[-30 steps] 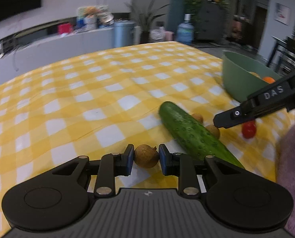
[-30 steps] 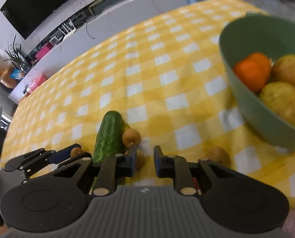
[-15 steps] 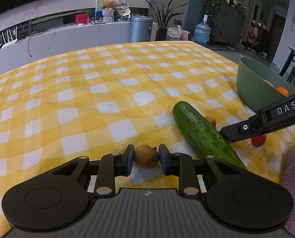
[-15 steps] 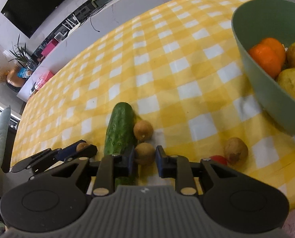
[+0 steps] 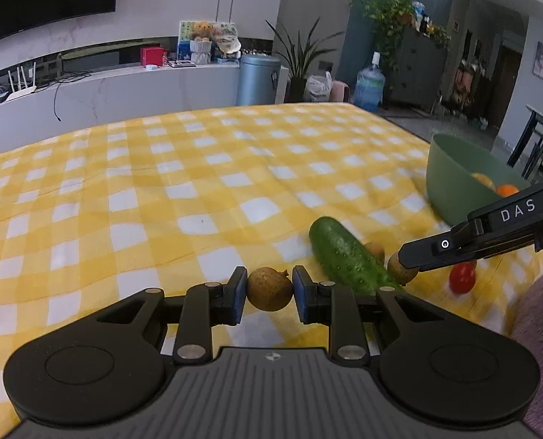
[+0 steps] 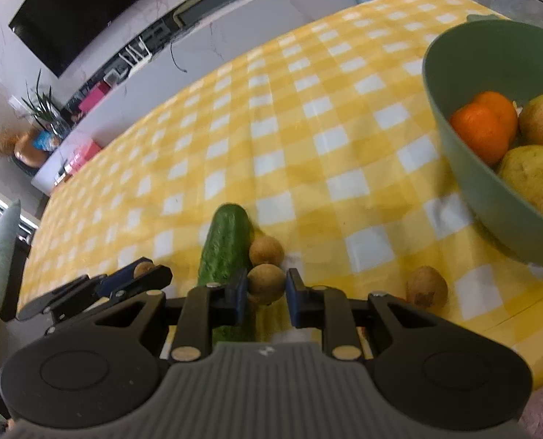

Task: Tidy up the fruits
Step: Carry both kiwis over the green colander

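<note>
My left gripper (image 5: pixel 269 294) is shut on a small brown longan (image 5: pixel 270 289) and holds it above the yellow checked cloth. My right gripper (image 6: pixel 266 287) has its pads around another brown longan (image 6: pixel 266 283), lifted a little off the cloth; the same fruit shows in the left wrist view (image 5: pixel 403 273) at the right gripper's tip. A green cucumber (image 5: pixel 348 256) lies on the cloth, also in the right wrist view (image 6: pixel 225 243). A longan (image 6: pixel 266 250) lies beside it. The green bowl (image 6: pixel 454 128) at right holds oranges (image 6: pixel 485 128) and pears (image 6: pixel 534 175).
Another brown longan (image 6: pixel 426 287) lies on the cloth below the bowl. A red cherry tomato (image 5: pixel 462 280) lies near the table's right edge. The bowl (image 5: pixel 454 186) stands at the right side of the table. The left gripper's tip (image 6: pixel 139 274) shows left of the cucumber.
My right gripper closed its pads around the longan next to the cucumber and raised it. My left gripper lifted its longan higher above the cloth.
</note>
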Tool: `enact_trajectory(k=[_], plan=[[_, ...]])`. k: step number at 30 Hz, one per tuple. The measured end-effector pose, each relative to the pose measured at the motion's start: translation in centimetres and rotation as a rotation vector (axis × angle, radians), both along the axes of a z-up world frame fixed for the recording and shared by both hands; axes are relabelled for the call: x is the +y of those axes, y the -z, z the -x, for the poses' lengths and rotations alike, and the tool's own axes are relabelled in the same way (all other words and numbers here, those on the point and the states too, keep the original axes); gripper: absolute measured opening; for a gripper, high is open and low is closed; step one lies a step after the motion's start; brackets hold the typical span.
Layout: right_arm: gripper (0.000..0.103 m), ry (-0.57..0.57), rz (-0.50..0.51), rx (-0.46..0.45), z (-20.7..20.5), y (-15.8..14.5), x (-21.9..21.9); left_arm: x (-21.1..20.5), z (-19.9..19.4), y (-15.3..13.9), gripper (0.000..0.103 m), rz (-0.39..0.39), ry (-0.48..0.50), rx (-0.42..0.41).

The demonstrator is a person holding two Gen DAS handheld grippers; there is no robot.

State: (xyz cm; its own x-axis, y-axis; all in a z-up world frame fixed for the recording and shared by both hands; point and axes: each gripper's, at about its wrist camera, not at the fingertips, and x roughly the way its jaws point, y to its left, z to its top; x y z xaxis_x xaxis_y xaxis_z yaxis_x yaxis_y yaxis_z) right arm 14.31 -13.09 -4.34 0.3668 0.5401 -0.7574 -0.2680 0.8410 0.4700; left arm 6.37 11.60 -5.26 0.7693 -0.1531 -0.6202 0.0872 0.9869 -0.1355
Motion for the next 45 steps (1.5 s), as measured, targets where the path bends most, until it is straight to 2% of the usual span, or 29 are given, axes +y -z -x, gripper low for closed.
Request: enact_trajectory(k=[9, 17, 22, 26, 37, 40, 45], plan=[[0.019, 0.020, -0.067, -0.029, 0.3, -1.2, -1.1, -1.9, 2.3, -1.8, 0.030, -0.006, -0.022, -0.053], [0.019, 0.039, -0.169, -0.076, 1.0, -3.5, -2.8, -3.3, 4.5, -5.3, 0.030, 0.048, -0.071, -0.141], [0.019, 0.098, -0.241, -0.109, 1.1, -5.1, -5.3, -5.2, 4.6, -7.4, 0.030, 0.037, -0.071, -0.168], [0.019, 0.176, -0.291, -0.155, 1.3, -6.6, -8.4, -7.4, 4.3, -8.9, 0.030, 0.018, -0.056, -0.188], [0.019, 0.406, -0.338, -0.239, 2.4, -8.2, -16.7, -12.0, 1.4, -11.4, 0.030, 0.111, 0.012, -0.212], [0.019, 0.453, -0.356, -0.244, 2.5, -8.0, -18.3, -12.8, -0.2, -11.3, 0.030, 0.135, 0.055, -0.174], [0.017, 0.510, -0.434, -0.214, 2.7, -7.0, -20.3, -13.6, -3.3, -10.4, 0.030, 0.225, 0.098, -0.122]])
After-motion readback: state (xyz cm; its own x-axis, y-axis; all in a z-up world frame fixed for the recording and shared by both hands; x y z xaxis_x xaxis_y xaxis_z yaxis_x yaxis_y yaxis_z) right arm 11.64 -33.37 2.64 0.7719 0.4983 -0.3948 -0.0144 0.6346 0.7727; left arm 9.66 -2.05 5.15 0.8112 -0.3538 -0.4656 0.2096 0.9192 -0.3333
